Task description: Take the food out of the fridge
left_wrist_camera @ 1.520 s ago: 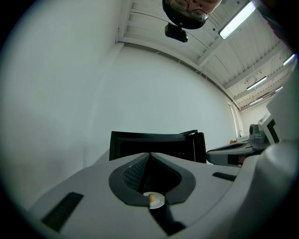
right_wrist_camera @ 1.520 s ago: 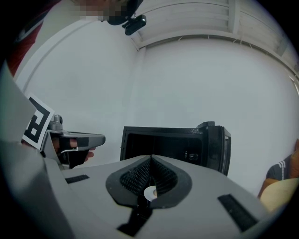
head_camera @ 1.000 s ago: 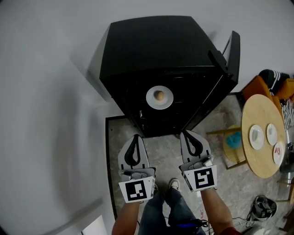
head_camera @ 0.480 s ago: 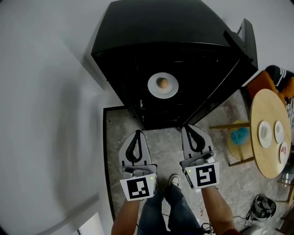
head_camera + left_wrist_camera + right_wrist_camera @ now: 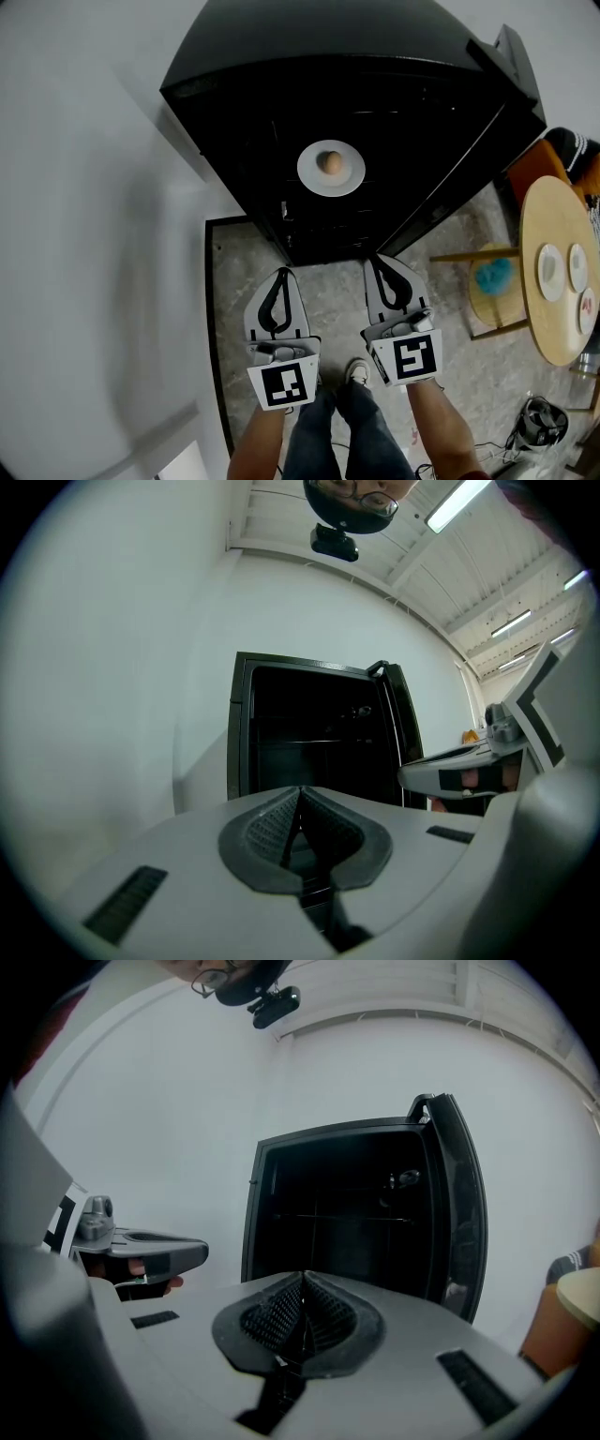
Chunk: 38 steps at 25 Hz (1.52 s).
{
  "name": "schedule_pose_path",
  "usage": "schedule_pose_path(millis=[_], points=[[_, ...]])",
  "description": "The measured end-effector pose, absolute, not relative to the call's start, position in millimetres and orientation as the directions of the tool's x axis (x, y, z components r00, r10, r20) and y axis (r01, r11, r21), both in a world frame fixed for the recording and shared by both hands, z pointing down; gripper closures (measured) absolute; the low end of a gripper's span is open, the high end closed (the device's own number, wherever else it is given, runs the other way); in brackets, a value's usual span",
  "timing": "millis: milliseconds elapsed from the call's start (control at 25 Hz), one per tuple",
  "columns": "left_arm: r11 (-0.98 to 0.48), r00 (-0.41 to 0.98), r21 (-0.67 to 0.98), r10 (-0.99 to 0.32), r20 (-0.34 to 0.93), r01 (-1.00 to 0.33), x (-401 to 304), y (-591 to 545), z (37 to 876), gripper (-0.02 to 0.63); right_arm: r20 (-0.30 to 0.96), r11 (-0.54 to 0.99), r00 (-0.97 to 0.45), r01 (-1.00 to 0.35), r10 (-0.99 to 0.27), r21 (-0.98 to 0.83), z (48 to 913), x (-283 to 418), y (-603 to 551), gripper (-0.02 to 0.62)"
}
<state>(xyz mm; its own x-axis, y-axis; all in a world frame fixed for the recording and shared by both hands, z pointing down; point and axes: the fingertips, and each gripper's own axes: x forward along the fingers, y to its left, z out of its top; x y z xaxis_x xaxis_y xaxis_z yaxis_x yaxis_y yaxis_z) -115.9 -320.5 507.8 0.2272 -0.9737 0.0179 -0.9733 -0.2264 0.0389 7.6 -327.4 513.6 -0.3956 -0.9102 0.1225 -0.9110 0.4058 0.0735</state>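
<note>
White wall [image 5: 84, 234], open black fridge [image 5: 328, 66], roundish food [image 5: 329, 162] on plate [image 5: 312, 179]

A plain white wall [image 5: 84, 234] fills the left and far sides. The floor [image 5: 469, 375] is speckled grey stone. At the right, a round wooden desk [image 5: 548, 328] carries small plates [image 5: 549, 268], with a low stool [image 5: 483, 309] just beside it. Strip lights [image 5: 459, 503] line the ceiling.

An open fridge [image 5: 356, 84] stands ahead, its door [image 5: 514, 58] swung to the right. A plate [image 5: 349, 180] holding food [image 5: 329, 162] sits inside it. A round table [image 5: 553, 220] carrying dishes [image 5: 549, 267] stands farther right.
</note>
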Motion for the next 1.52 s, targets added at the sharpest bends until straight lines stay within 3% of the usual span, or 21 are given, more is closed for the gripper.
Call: schedule_pose_path(millis=[1520], points=[[-0.225,0.227,0.05,-0.974,0.026,-0.973,-112.6,-323.9,532.6,0.594,0.211,0.395,-0.38,-0.918,-0.901,0.033,566.8,2.6,-347.1,0.574]])
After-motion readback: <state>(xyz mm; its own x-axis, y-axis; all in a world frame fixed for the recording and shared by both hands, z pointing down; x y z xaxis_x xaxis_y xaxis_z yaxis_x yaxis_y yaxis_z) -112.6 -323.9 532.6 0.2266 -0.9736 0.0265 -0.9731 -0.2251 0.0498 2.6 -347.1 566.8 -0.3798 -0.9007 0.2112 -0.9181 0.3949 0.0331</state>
